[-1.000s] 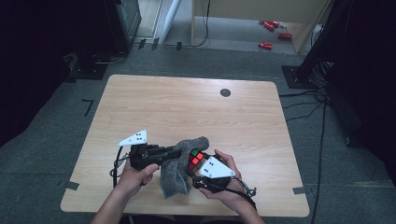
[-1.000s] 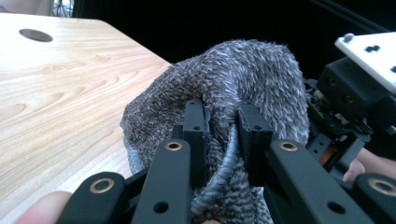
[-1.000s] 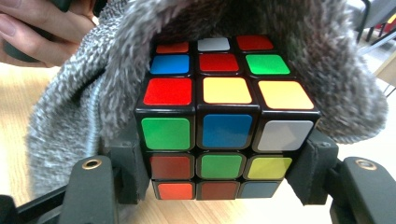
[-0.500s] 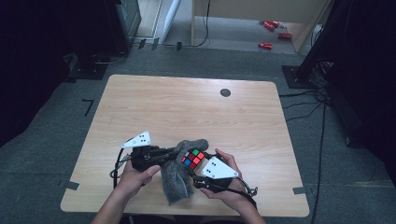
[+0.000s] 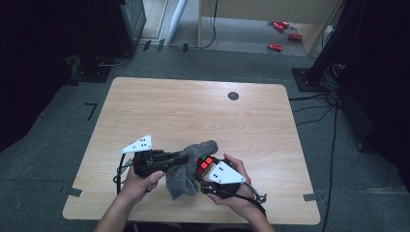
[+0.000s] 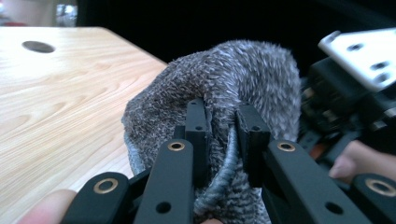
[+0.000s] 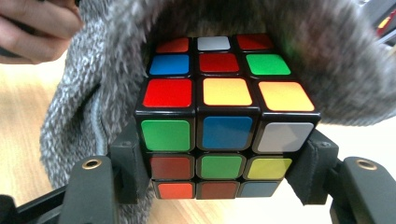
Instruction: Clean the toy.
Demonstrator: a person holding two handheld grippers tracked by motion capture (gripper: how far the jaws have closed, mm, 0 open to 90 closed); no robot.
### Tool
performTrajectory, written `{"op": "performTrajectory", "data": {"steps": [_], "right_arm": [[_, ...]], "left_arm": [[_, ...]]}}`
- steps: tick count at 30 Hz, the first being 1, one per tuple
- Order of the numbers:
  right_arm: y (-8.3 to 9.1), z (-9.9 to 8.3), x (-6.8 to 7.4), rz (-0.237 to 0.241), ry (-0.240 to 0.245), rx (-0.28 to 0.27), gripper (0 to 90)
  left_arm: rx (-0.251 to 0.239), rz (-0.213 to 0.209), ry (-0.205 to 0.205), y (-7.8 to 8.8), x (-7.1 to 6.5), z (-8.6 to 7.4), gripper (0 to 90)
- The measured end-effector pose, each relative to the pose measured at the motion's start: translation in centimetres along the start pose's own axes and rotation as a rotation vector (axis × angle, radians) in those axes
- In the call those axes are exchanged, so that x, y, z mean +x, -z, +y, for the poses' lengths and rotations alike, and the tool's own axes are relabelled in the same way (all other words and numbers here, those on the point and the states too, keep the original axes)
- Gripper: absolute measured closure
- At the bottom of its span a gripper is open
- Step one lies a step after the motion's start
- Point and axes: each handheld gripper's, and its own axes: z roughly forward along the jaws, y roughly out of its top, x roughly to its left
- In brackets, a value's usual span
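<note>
Puzzle cube [image 7: 224,116] clamped between right gripper [image 7: 224,186] jaws, seemingly half inside grey sock [image 6: 243,88] pinched tight by left gripper [image 6: 224,135].

Wooden table [image 5: 193,111], grey carpet floor [image 5: 63,145], dark surroundings.

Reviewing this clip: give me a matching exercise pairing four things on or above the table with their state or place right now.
Things:
1. left hand-held gripper
2. right hand-held gripper
3. grey knit pouch
4. dark round hole

States or places:
A. clamped on the sides of the colour cube
B. in the far part of the table, away from the hands
C. pinching a fold of knit fabric
D. its open end draped over the top of the cube

Pairs: 1-C, 2-A, 3-D, 4-B
</note>
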Motion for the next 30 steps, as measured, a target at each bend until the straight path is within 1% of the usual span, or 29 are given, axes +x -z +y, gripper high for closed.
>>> {"op": "performTrajectory", "data": {"steps": [2,3,4,6,7,8,9,11,14,16,17,18,19,20,21,22,24,25,27,28,29,30], "right_arm": [[0.0,0.0,0.1,-0.024,0.021,0.006,34.5],[0.0,0.0,0.2,-0.027,0.023,0.006,34.4],[0.0,0.0,0.2,-0.028,0.022,0.006,34.5],[0.1,0.1,0.3,-0.022,0.016,-0.006,34.4],[0.3,0.3,0.2,-0.009,0.006,-0.027,34.5],[0.5,0.4,0.2,0.003,-0.005,-0.045,34.5],[0.6,0.6,0.3,0.003,-0.001,-0.05,34.5],[0.6,0.7,0.3,-0.001,0.012,-0.048,34.5],[0.5,0.2,0.0,0.007,0.001,-0.04,34.4],[0.3,-0.1,-0.1,-0.001,0.003,-0.023,34.4],[0.1,-0.1,-0.1,-0.004,0.003,-0.014,34.5],[0.0,-0.2,-0.1,-0.007,0.003,-0.007,34.5],[-0.1,-0.2,0.0,-0.009,0.008,-0.001,34.4],[-0.1,-0.2,0.0,-0.01,0.01,0.002,34.4],[-0.1,-0.2,0.0,-0.008,0.009,0.002,34.4],[-0.1,-0.2,0.1,-0.008,0.01,0.003,34.4],[-0.1,-0.1,0.2,-0.013,0.018,0.007,34.4],[-0.1,-0.1,0.2,-0.015,0.02,0.007,34.5],[0.0,0.0,0.2,-0.012,0.013,-0.003,34.5],[0.1,0.1,0.1,-0.004,0.004,-0.018,34.4],[0.3,0.2,0.1,0.002,-0.009,-0.03,34.4],[0.4,0.3,0.1,0.008,-0.011,-0.038,34.5]], "left_arm": [[-0.003,0.001,0.009,0.0,0.2,-0.1,78.9],[-0.006,0.007,0.011,0.0,0.2,-0.1,78.9],[-0.004,0.018,0.011,0.0,0.3,-0.2,78.9],[0.023,0.07,0.002,0.0,0.5,-0.3,79.1],[0.034,0.073,0.001,-0.1,0.6,-0.4,79.1],[0.032,0.057,0.009,-0.2,0.6,-0.6,79.1],[0.031,0.044,0.013,-0.3,0.6,-0.7,79.1],[0.038,0.057,0.0,-0.5,0.4,-0.6,79.4],[0.022,0.051,-0.013,-0.3,0.0,-0.4,79.7],[-0.001,0.034,0.001,0.0,0.0,-0.2,79.6],[-0.016,0.013,0.013,0.1,0.0,-0.1,79.6],[-0.027,-0.008,0.015,0.2,-0.1,0.1,79.4],[-0.029,-0.007,0.008,0.3,-0.2,0.2,79.3],[-0.02,0.01,-0.005,0.2,-0.4,0.2,79.2],[-0.005,0.025,-0.01,0.0,-0.4,0.2,79.1],[0.002,0.031,-0.006,-0.1,-0.2,0.1,79.1],[0.0,0.021,0.019,-0.1,0.2,-0.1,79.1],[-0.001,0.027,0.027,0.0,0.4,-0.2,79.1],[0.021,0.056,0.03,0.0,0.8,-0.4,79.3],[0.028,0.057,0.04,-0.1,1.0,-0.5,79.2],[0.029,0.049,0.051,-0.2,1.1,-0.6,79.2],[0.034,0.039,0.056,-0.3,1.1,-0.6,79.2]]}}
